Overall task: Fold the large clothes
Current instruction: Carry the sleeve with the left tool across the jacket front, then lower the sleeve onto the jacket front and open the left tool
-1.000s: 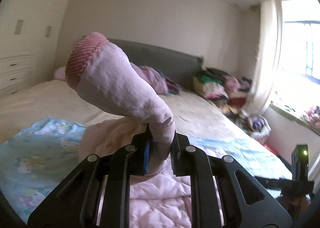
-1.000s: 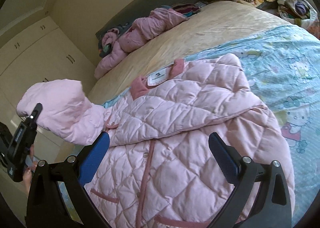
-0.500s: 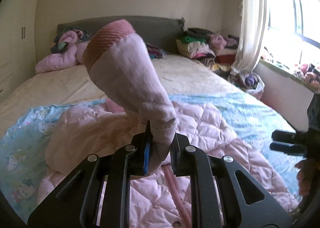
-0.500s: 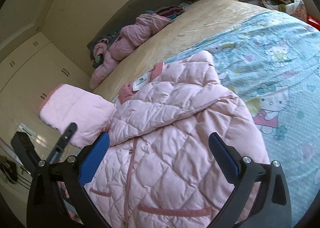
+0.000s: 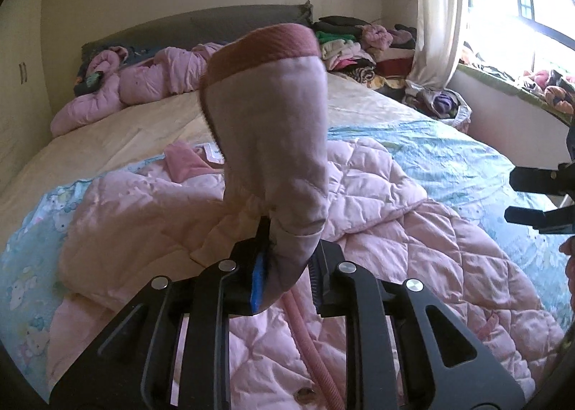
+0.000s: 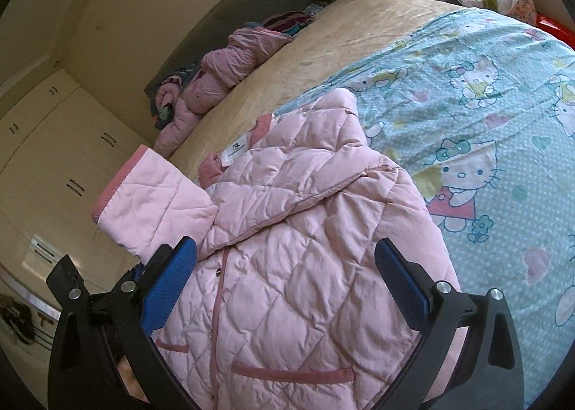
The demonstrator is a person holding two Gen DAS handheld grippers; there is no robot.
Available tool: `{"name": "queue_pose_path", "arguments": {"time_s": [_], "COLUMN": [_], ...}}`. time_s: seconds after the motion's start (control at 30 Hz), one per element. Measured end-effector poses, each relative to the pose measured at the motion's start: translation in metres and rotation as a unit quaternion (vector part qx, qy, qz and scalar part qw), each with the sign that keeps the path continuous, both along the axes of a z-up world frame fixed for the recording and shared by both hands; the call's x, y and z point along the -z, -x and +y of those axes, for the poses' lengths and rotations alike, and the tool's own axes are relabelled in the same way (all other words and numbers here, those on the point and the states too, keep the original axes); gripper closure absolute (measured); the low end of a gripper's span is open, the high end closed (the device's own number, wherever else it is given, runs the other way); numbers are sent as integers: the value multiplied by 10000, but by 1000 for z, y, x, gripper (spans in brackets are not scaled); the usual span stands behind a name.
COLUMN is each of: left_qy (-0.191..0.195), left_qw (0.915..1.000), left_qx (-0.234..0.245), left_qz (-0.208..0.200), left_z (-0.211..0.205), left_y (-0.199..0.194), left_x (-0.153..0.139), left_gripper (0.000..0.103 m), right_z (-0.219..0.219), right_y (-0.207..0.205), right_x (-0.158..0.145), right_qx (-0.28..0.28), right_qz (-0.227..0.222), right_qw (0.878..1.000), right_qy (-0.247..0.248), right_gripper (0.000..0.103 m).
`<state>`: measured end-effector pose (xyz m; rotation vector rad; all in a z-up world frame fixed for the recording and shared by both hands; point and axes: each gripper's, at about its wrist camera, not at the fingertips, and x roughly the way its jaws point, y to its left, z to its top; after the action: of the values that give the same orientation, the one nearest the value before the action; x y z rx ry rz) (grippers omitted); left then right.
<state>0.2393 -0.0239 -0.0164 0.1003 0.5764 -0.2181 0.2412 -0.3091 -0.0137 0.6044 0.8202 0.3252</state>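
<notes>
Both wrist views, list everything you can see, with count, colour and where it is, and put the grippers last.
Quilted jacket: one, light pink with darker pink trim, spread on the near part of the bed.
Sleeve: one, pink with a ribbed darker cuff, lifted above the jacket.
Cartoon sheet: one, pale blue, under the jacket.
Bed: one, cream cover.
Headboard: one, grey, at the far end of the bed.
Second padded garment: one, pink, crumpled near the headboard.
Clothes pile: one, mixed colours, far corner by the curtain.
Curtain: one, white, at the window.
Wardrobe: cream, beside the bed.
Left gripper: black, fingers shut on the sleeve.
Right gripper: black with blue pads, open above the jacket.
</notes>
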Motion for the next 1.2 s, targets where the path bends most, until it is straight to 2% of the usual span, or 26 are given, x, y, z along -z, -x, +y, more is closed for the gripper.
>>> {"name": "queue_pose_path", "arguments": {"time_s": [0.1, 0.2, 0.23, 0.27, 0.33, 0.43, 0.5, 0.57, 0.67, 0.8, 0.9, 0.93, 1.03, 1.1, 1.2], "left_qy": [30, 68, 78, 104, 175, -2, -186, -174, -212, -28, 443, 448, 304, 444, 707], "left_qw": [10000, 9998, 9997, 9995, 9991, 9988, 9981, 9972, 9963, 9920, 9870, 9877, 9953, 9966, 9959], "left_qx": [62, 170, 221, 258, 344, 428, 502, 609, 738, 1186, 1449, 1392, 716, 363, -382], "left_qz": [17, 92, 110, 127, 189, 245, 303, 386, 388, 439, 539, 559, 571, 598, 412], "left_z": [1, 1, -2, -2, -4, -10, -15, -15, -14, -9, 6, 10, 41, 63, 109], "left_y": [0, -2, -1, -2, -2, 0, 3, 5, 12, 20, 19, 16, -3, -15, -31], "left_x": [4, 11, 12, 12, 14, 18, 19, 18, 15, 6, 0, -1, -8, -15, -31], "left_gripper": [91, 86, 81, 67, 49, 47, 42, 25, 13, 9, 9, 9, 9, 9, 9], "right_z": [1, 2, 3, 4, 6, 9, 11, 12, 14, 24, 36, 42, 59, 69, 79], "right_y": [-1, -3, -3, -4, -5, -7, -9, -12, -17, -27, -37, -42, -56, -65, -76], "right_x": [0, -2, -2, -3, -4, -6, -7, -7, -8, -10, -9, -7, -1, 3, 10], "right_qx": [45, 78, 85, 91, 97, 98, 107, 115, 147, 56, -105, -163, -350, -441, -417], "right_qz": [14, 10, 10, 12, 13, 7, 9, 14, 26, 60, 128, 174, 362, 482, 644], "right_qw": [10000, 9999, 9998, 9998, 9997, 9995, 9993, 9992, 9992, 9993, 9993, 9993, 9987, 9979, 9970], "right_qy": [61, 141, 164, 188, 235, 305, 349, 385, 368, 370, 340, 290, 108, 32, -36], "right_gripper": [4, 4, 4, 4, 4, 4, 4, 4, 4, 4, 4, 4, 4, 4, 5]}}
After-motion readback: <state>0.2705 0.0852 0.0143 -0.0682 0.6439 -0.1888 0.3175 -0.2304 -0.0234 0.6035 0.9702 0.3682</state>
